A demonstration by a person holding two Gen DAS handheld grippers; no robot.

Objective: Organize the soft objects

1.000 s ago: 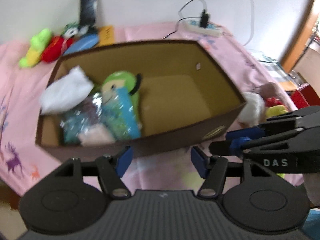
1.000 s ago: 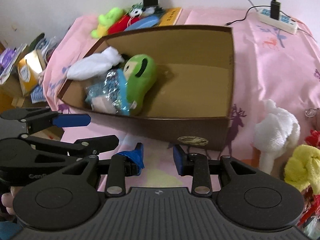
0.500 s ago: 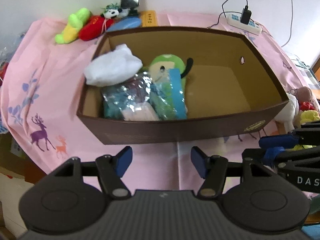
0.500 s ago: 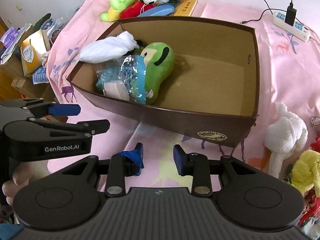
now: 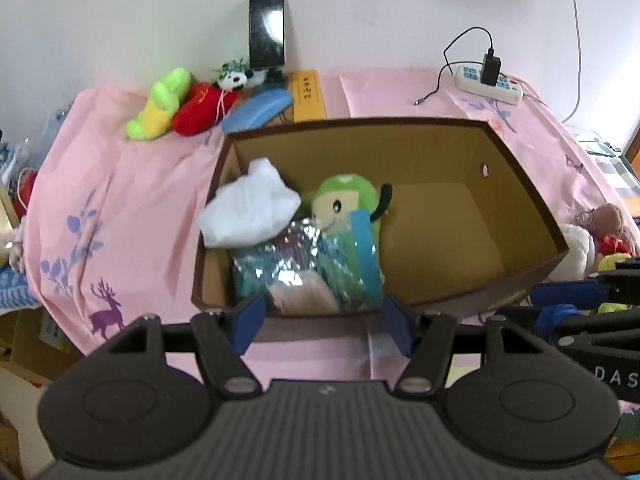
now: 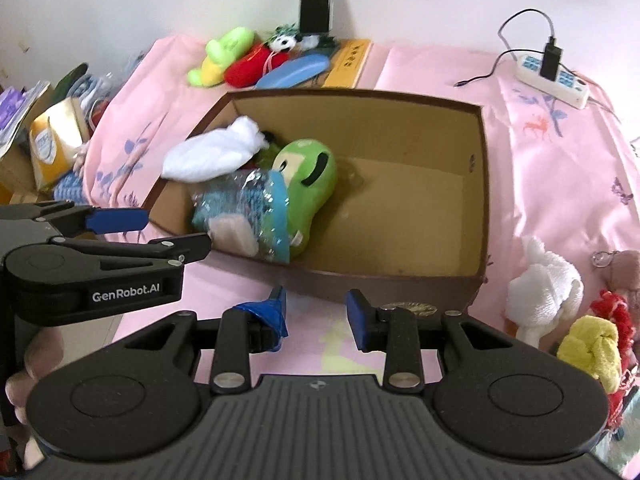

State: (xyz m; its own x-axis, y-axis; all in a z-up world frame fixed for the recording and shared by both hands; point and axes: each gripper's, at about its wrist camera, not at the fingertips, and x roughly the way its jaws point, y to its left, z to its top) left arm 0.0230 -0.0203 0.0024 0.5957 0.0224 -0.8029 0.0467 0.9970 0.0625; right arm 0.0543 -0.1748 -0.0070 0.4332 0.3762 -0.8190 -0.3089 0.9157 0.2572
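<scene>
A brown cardboard box [image 5: 520,172] [image 6: 486,184] sits on the pink cloth. At its left end lie a white soft bundle [image 5: 250,210] [image 6: 212,154], a green plush [image 5: 346,200] [image 6: 310,184] and a shiny blue packet [image 5: 304,268] [image 6: 244,212]. My left gripper [image 5: 322,328] hangs open before the box's near wall, nothing between its fingers. My right gripper [image 6: 316,318] is open and empty too, near the box's front. A white plush [image 6: 544,284] and a yellow one [image 6: 592,344] lie right of the box.
Against the wall lie a green-yellow plush [image 5: 160,100], a red plush [image 5: 202,108], a small panda [image 5: 234,76], a blue case [image 5: 258,110] and a standing phone [image 5: 267,32]. A power strip [image 6: 552,80] with cable lies at the back right. Clutter fills the floor on the left.
Both grippers have risen and pulled back from the box, so more of the cloth and the wall shows. Nothing in the box has moved; both grippers stay open and empty.
</scene>
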